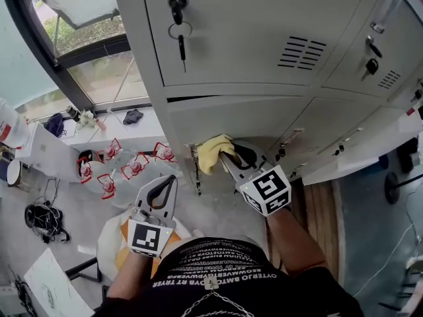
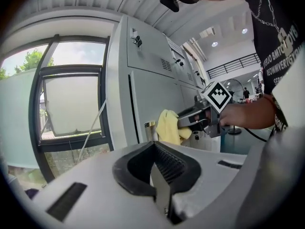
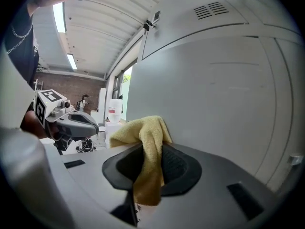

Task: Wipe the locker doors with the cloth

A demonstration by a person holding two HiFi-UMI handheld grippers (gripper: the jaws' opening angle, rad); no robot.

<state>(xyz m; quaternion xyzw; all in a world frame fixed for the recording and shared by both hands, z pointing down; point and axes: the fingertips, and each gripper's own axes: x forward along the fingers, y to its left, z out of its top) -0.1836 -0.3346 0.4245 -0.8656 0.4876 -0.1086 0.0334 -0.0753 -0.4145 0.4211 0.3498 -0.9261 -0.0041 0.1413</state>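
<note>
Right gripper view has the right gripper (image 3: 152, 152) with its jaws clamped on the yellow cloth (image 3: 142, 131). The cloth is folded into a thick strip, and its long axis runs along the jaws. The bunched end points forward at the grey lower locker door (image 3: 214, 99), and a loose tail trails back between the pads toward the camera. Whether the bunched end actually touches the door cannot be made out there.

From the head view, the cloth (image 1: 213, 150) sits at the tip of the right gripper (image 1: 232, 158), against the lower locker door (image 1: 264, 114) close to its left edge. It is below the upper locker door (image 1: 244, 32), where a key (image 1: 177, 8) hangs in the lock.

Off the lockers and nearer the person's body, the left gripper (image 1: 166, 183) is held low. In the left gripper view its jaws (image 2: 155, 151) are closed together with nothing between them, and they face the cloth (image 2: 169, 127) from the side.
</note>
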